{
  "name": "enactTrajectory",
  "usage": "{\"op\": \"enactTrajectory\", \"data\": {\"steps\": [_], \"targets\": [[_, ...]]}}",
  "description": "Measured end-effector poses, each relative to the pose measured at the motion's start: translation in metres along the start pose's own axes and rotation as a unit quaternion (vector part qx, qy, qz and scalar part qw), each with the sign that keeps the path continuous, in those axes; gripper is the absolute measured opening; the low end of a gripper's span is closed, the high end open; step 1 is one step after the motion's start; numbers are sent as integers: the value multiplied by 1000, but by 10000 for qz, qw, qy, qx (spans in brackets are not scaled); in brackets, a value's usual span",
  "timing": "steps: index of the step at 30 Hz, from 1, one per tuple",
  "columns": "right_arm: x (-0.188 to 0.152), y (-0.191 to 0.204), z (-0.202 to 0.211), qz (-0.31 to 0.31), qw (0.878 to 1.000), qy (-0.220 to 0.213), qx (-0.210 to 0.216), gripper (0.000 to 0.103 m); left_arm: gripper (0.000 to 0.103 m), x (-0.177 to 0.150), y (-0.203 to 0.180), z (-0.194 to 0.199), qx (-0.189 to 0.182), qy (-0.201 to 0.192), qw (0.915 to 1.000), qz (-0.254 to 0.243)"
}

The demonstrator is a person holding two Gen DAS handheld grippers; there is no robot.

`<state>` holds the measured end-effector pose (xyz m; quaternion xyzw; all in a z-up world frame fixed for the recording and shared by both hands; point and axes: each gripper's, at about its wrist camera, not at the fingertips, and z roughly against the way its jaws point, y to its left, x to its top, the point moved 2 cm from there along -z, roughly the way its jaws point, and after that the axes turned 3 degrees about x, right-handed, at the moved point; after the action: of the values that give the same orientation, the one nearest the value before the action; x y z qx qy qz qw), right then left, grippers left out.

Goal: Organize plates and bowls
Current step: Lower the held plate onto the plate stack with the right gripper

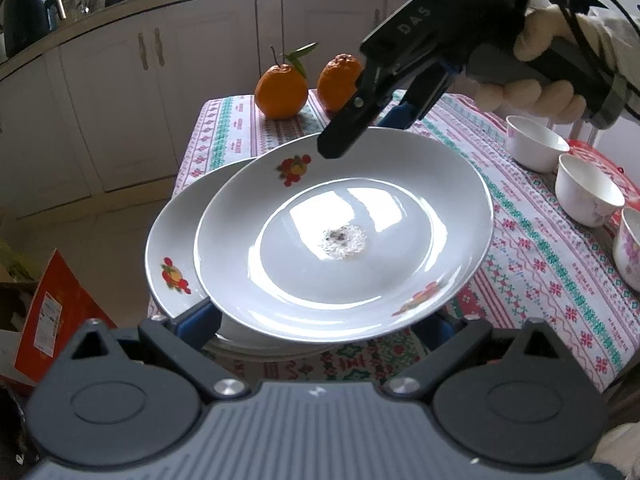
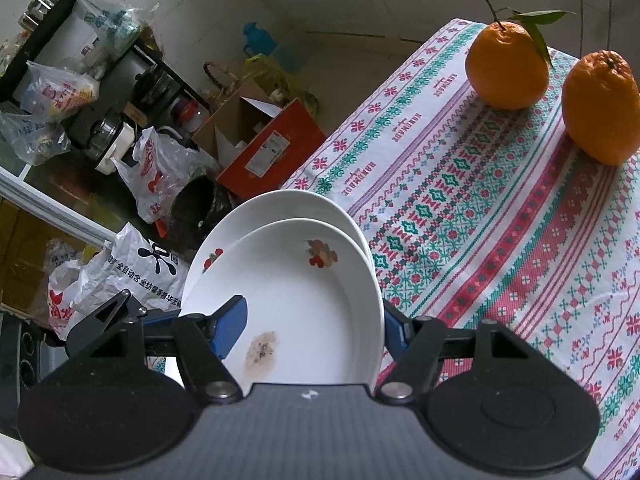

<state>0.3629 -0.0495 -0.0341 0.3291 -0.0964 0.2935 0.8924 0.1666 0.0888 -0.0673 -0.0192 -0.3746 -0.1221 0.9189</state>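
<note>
Two white plates with fruit motifs lie overlapped near the left edge of the patterned tablecloth (image 1: 540, 264). The top plate (image 1: 344, 248) (image 2: 304, 308), with a dried stain in its middle, sits skewed over the lower plate (image 1: 172, 248) (image 2: 280, 206). My right gripper (image 1: 368, 128) (image 2: 312, 330) is shut on the top plate's rim, one blue pad (image 2: 230, 328) inside and the other finger outside. My left gripper (image 1: 320, 320) stands open at the plates' near side, its fingers spread wide and their tips hidden under the rims. Three white bowls (image 1: 536, 142) (image 1: 588, 196) (image 1: 628, 248) line the table's right side.
Two oranges (image 1: 280, 92) (image 1: 338, 82) stand at the table's far end. A gloved hand (image 1: 536, 80) holds the right gripper. A red box (image 1: 52, 308) and bags (image 2: 156, 176) lie on the floor left of the table, and kitchen cabinets (image 1: 120, 100) stand behind.
</note>
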Motion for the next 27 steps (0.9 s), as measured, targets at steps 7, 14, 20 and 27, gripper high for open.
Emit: {"op": "enactTrajectory", "data": {"steps": [7, 14, 20, 27], "targets": [[-5, 0, 5, -48, 10000, -76, -32, 76, 99, 0, 0, -2, 17, 21, 10000, -48], [-11, 0, 10, -122, 9998, -166, -60, 76, 100, -1, 0, -3, 48, -2, 10000, -64], [-14, 2, 14, -169, 9995, -253, -27, 76, 100, -1, 2, -4, 93, -20, 9999, -117], [-15, 7, 13, -148, 9994, -304, -39, 82, 100, -3, 3, -3, 62, -57, 9998, -176]]}}
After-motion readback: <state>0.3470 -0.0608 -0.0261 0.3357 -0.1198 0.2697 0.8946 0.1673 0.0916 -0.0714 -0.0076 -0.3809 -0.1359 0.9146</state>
